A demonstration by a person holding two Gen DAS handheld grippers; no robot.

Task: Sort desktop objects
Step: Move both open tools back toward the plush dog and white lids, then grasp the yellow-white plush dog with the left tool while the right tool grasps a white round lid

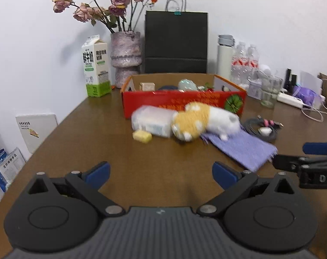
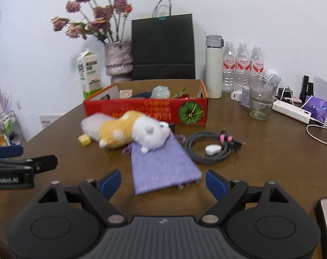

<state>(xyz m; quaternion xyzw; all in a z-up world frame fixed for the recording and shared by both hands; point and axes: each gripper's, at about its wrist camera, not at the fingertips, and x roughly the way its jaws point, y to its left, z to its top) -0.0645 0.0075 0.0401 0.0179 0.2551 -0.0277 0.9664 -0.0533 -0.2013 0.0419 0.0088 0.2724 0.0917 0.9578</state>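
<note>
Leftward, the left gripper hovers with jaws spread, empty; centre, the plush toy lies crosswise on the table before the red box; the right gripper, likewise spread, looks nearer.

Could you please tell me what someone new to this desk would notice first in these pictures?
The eye falls first on the yellow and white plush toy lying mid-table, its head on a purple pouch. Right behind it stands a bright red box with small things inside. Against the wall, dried roses in a vase and a black paper bag stand out.
</note>
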